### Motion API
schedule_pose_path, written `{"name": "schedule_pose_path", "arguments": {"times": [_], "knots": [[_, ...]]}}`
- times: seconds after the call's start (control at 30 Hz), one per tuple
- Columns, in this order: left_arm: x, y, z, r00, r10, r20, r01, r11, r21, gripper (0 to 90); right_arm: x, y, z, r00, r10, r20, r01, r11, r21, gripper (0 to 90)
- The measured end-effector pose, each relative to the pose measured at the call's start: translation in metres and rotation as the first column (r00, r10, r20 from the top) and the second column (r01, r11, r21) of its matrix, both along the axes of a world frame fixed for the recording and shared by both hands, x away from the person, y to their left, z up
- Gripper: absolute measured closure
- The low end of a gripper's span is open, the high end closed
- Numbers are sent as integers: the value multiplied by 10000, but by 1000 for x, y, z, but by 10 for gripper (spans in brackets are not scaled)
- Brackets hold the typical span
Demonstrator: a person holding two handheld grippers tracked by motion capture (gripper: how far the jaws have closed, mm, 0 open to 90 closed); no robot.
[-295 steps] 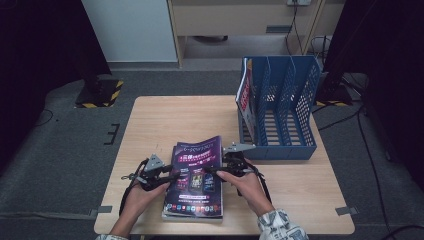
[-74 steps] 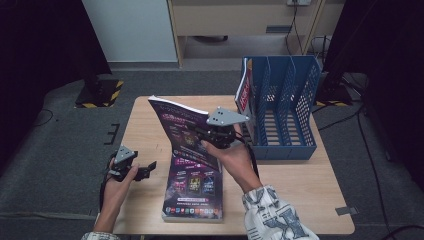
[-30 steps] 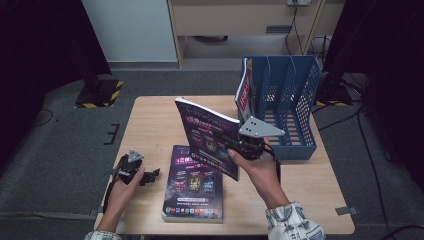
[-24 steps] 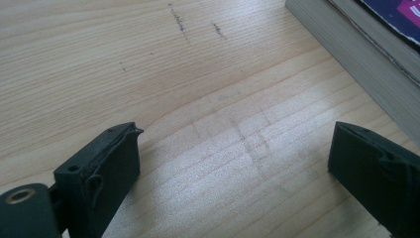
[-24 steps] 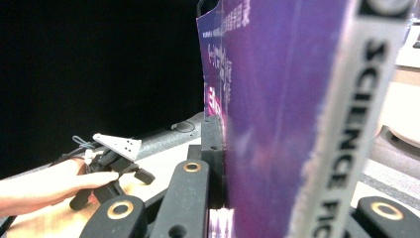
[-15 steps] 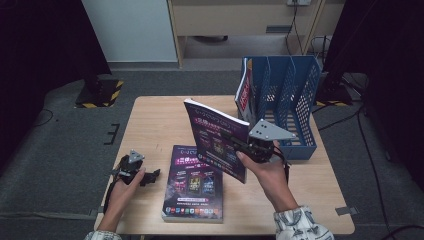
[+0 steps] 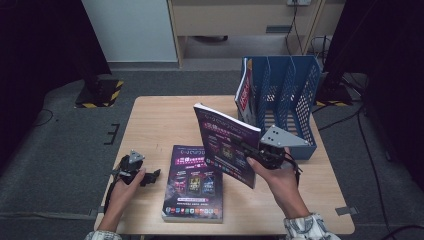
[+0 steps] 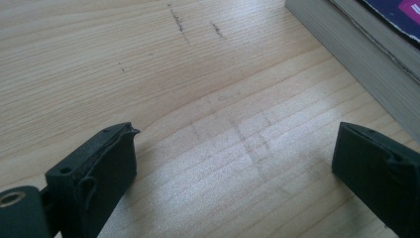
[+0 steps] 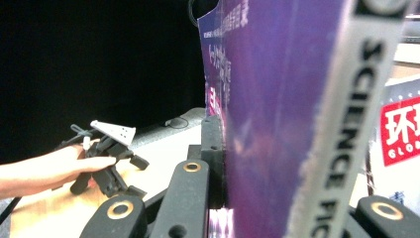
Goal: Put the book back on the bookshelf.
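Observation:
A purple magazine (image 7: 226, 143) stands nearly upright in the air over the table's middle, with my right gripper (image 7: 250, 152) shut on its lower edge. In the right gripper view the same magazine (image 9: 277, 114) rises between the jaws, spine lettering toward the camera. A stack of similar purple magazines (image 7: 192, 182) lies flat near the front edge. My left gripper (image 7: 150, 175) rests on the table to the left of that stack, jaws open and nothing between them. In the left gripper view the stack's edge (image 8: 356, 54) lies ahead at the upper right.
A blue slotted file rack (image 7: 282, 102) stands at the table's back right, with a red-and-white magazine (image 7: 243, 92) upright in its left slot. Bare wood table (image 7: 160, 125) spreads left and behind the stack. Dark floor and cables surround the table.
My right hand has carried the upright magazine a little to the right, toward the blue rack. The left gripper and the flat stack have stayed put.

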State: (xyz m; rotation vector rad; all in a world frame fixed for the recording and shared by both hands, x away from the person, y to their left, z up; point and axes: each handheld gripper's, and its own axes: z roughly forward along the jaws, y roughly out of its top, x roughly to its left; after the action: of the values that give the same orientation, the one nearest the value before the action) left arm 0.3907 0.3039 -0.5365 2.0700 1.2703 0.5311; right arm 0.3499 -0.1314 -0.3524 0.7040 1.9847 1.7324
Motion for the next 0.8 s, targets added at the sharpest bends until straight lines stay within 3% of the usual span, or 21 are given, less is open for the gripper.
{"name": "schedule_pose_path", "arguments": {"times": [0.37, 0.53, 0.8], "knots": [[0, 0, 0, 10000, 4, -1, -4, 10000, 2, 20, -21, -34, 1, 9994, -347, -40, 347, 9994, -86, 826], [0, -1, 0, 10000, 7, 2, -7, 10000, 4, 20, -25, -47, 3, 9986, -527, -69, 528, 9986, 88, 826], [-1, -1, 0, 10000, 5, 10, -5, 10000, 0, 19, -38, -73, 19, 9956, -917, -169, 921, 9954, 254, 826]]}}
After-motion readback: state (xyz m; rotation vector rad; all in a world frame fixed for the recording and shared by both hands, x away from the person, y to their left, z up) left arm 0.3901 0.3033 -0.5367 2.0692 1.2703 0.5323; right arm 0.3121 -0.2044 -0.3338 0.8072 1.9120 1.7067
